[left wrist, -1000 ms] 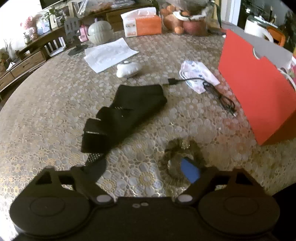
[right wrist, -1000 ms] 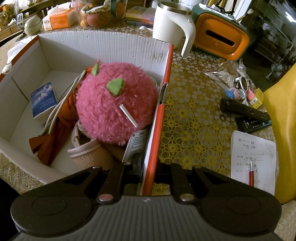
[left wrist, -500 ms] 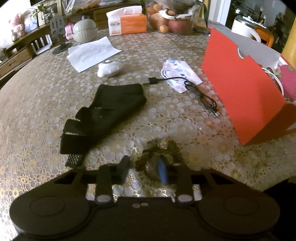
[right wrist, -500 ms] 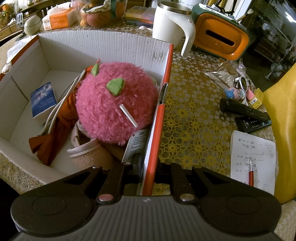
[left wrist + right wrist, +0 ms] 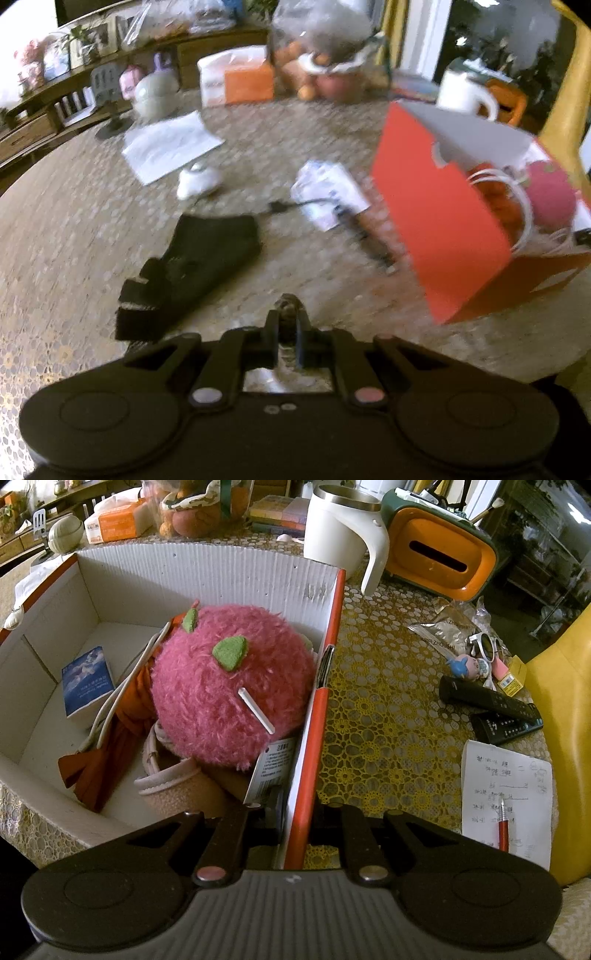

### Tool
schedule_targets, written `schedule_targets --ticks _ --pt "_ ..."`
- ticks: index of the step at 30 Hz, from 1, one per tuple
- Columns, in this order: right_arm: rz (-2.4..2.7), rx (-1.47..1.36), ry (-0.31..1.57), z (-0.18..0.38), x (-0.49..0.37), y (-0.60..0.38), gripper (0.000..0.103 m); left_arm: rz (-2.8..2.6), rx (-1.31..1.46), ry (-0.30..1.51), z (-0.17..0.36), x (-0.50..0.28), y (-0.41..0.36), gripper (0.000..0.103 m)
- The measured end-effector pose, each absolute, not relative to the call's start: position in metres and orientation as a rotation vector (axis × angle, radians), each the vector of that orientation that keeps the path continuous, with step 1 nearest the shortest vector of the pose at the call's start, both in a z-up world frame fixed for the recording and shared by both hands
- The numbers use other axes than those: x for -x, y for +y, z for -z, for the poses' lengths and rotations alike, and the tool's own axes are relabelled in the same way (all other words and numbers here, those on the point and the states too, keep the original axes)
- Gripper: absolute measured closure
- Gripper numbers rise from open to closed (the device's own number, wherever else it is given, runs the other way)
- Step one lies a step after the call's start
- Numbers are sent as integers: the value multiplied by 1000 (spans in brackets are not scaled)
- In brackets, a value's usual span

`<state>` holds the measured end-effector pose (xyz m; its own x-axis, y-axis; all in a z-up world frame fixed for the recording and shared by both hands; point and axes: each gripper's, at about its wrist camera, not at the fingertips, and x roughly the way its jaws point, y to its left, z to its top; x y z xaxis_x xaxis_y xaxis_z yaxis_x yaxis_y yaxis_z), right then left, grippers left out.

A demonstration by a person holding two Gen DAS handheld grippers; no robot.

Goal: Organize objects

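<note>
Your left tool (image 5: 287, 325) has its two black fingers pinched nearly together on a small dark, crinkly ruffled thing (image 5: 288, 308), likely a hair scrunchie; only a tuft of it pokes up between the fingertips, and the blur keeps you from telling which way it lies. It sits low in the left wrist view, above the lace-patterned cloth of the desk (image 5: 74, 236). Beyond it on the desk lies a black fabric piece (image 5: 192, 266), soft and folded, its long axis running from lower left to upper right. Further on are a thin black cable (image 5: 354, 229) running over a crumpled white patterned cloth (image 5: 328, 195), a smooth white rounded object (image 5: 197, 180) and a flat sheet of paper (image 5: 171, 146).

Your right tool (image 5: 295, 812) is clamped on the thin right wall of the orange box (image 5: 325, 686), one finger inside, one outside. The box is corrugated cardboard, white within and orange outside, rectangular and open-topped. Inside it rests a fuzzy pink round plush (image 5: 229, 686) with green felt leaves, pressed against that gripped wall, with an orange cloth (image 5: 110, 746) beside it and a small blue booklet (image 5: 86, 679) lying flat on the floor of the box.
</note>
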<state>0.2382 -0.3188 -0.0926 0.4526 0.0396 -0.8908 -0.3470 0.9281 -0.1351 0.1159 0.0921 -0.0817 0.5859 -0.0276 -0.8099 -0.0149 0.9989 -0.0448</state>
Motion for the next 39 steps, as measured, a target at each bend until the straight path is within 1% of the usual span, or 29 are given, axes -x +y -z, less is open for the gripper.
schedule_targets --ticks 13,21,31,39 --pt "-246 316 1077 92 -238 -319 91 149 39 811 3 -121 59 97" --pt "-247 313 1077 93 -239 -319 92 229 12 740 -26 -140 28 97" --pt "-248 314 1077 94 -240 -318 92 299 -9 733 -28 -178 -16 97" --pt "-248 308 1077 94 -240 -318 92 336 -59 771 -13 -211 -53 97"
